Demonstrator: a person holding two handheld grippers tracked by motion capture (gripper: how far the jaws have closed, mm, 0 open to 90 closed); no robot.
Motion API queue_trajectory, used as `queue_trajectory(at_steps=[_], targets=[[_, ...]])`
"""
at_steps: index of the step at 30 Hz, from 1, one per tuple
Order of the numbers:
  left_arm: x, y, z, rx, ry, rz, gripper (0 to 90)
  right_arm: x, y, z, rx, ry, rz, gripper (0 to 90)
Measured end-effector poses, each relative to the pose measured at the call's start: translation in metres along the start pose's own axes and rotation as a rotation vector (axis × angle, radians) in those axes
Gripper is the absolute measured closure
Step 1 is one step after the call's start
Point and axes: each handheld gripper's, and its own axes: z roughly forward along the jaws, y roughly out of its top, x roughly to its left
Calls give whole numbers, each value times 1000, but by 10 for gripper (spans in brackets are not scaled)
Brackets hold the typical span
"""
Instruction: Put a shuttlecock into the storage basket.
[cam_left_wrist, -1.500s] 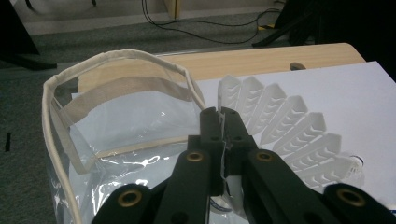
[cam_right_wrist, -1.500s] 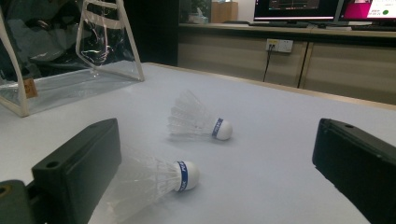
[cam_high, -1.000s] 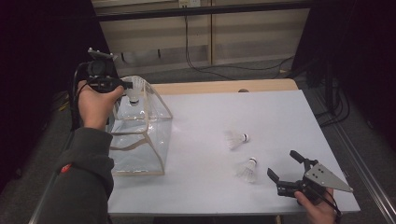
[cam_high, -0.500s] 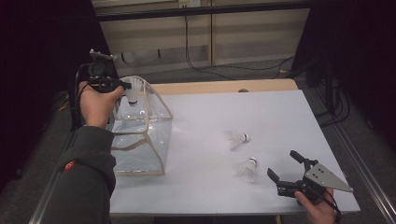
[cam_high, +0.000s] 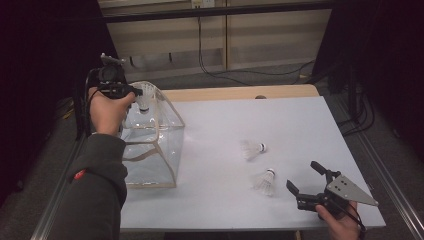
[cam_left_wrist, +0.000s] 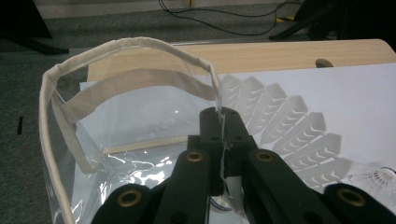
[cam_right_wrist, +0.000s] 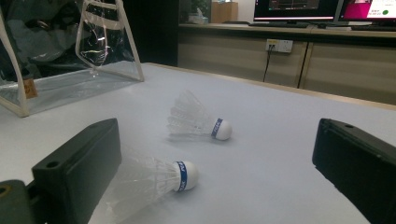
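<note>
- Here, the left claw (cam_high: 134, 92) was clenched on a white shuttlecock (cam_high: 145, 99), pinching the thin edge of its feather skirt between the two pressed-together pads; the left gripper view showed the skirt (cam_left_wrist: 289, 130) fanning out to the right of the jaws.
- The held shuttlecock hung just past the claw's tips, at the open top of a clear plastic bag (cam_high: 152, 150) with cream fabric trim, its cork pointing down toward the bag's inside.
- The bag's rim (cam_left_wrist: 154, 46) curved ahead of and to the left of the left claw's jaws, and the bag itself stood directly beneath that claw, near the left edge of the white table (cam_high: 280, 120).
- The right claw (cam_high: 306, 179) was released, its jaws spread wide, low over the near right part of the table.
- A second shuttlecock (cam_right_wrist: 154, 179) lay on its side just in front of the right claw, close to its left jaw, cork toward the gap between the jaws; nothing was pressing on it.
- A third shuttlecock (cam_right_wrist: 198, 122) lay on its side a little farther ahead of the right claw, apart from the second one.
- The bag was well apart from the right claw, far off to its front left.
</note>
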Motion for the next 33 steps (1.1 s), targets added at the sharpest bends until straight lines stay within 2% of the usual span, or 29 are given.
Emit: queue_trajectory(at_steps=[9, 13, 33], targets=[[4, 0, 1, -5, 18, -6, 897, -1, 0, 0, -2, -3, 1, 12], [4, -1, 3, 5, 9, 0, 897, 0, 0, 0, -1, -1, 0, 12], [9, -2, 9, 25, 32, -14, 892, -1, 0, 0, -2, -3, 0, 12]])
